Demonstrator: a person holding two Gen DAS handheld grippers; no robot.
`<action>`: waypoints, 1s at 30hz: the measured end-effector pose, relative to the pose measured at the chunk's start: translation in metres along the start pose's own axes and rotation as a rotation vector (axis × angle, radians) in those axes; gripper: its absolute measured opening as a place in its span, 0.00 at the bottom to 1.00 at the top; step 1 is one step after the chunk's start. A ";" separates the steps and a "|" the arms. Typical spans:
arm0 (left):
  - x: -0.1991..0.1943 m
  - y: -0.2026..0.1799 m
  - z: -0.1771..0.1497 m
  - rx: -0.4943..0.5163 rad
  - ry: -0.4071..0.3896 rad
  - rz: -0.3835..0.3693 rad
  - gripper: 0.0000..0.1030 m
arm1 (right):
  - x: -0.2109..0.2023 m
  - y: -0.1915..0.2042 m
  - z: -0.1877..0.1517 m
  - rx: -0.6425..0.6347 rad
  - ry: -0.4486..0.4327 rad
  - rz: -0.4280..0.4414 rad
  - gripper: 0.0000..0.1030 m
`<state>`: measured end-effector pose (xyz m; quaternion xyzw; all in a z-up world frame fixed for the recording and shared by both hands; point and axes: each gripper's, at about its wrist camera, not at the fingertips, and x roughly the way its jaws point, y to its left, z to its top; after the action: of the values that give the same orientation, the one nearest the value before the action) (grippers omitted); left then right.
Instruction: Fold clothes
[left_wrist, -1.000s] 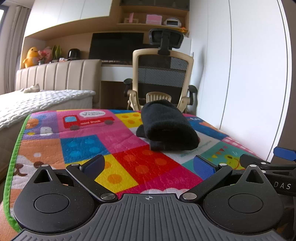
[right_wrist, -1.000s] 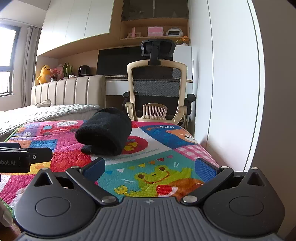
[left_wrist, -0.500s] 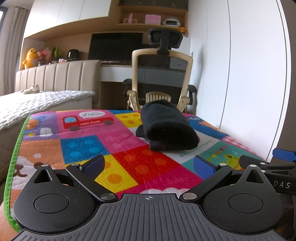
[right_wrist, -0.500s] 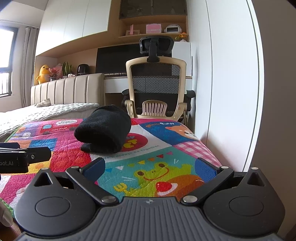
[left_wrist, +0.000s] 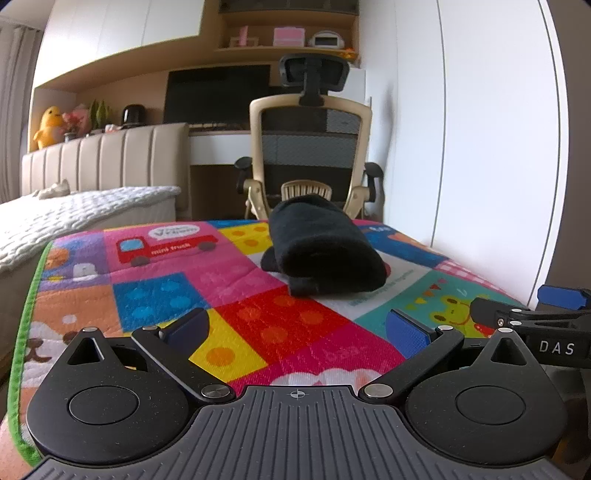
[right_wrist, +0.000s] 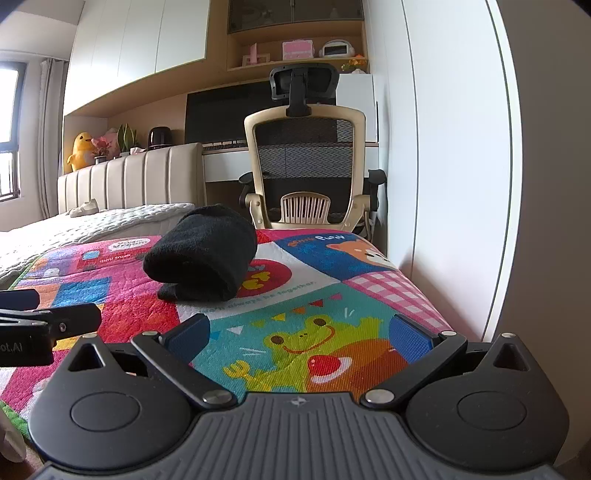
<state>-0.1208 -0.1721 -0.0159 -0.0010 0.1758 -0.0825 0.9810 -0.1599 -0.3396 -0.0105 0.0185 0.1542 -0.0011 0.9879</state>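
A black garment (left_wrist: 325, 251) lies rolled into a thick bundle on the colourful play mat (left_wrist: 192, 266). It also shows in the right wrist view (right_wrist: 203, 254), left of centre. My left gripper (left_wrist: 295, 328) is open and empty, held low near the mat's front edge, well short of the bundle. My right gripper (right_wrist: 301, 332) is open and empty over the frog picture, right of the bundle. Each gripper shows at the edge of the other's view.
A beige mesh office chair (left_wrist: 314, 147) stands behind the mat's far edge, in front of a desk. A bed with a white cover (left_wrist: 74, 214) lies to the left. White wardrobe doors (right_wrist: 454, 166) run close along the mat's right side.
Both grippers have tilted or dropped slightly, so the scene sits a little higher in view. The bundle has not moved and both grippers stay open.
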 end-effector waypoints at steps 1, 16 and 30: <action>0.000 0.000 0.000 -0.002 0.001 0.000 1.00 | 0.000 0.000 0.000 0.000 0.001 0.000 1.00; -0.001 0.004 0.001 -0.030 0.005 0.008 1.00 | 0.001 -0.001 -0.001 0.008 0.019 0.006 1.00; 0.010 0.024 0.029 -0.148 0.137 -0.127 1.00 | 0.010 -0.016 0.043 0.072 0.061 0.111 1.00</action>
<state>-0.0977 -0.1508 0.0074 -0.0787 0.2478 -0.1313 0.9566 -0.1377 -0.3574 0.0274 0.0624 0.1828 0.0488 0.9800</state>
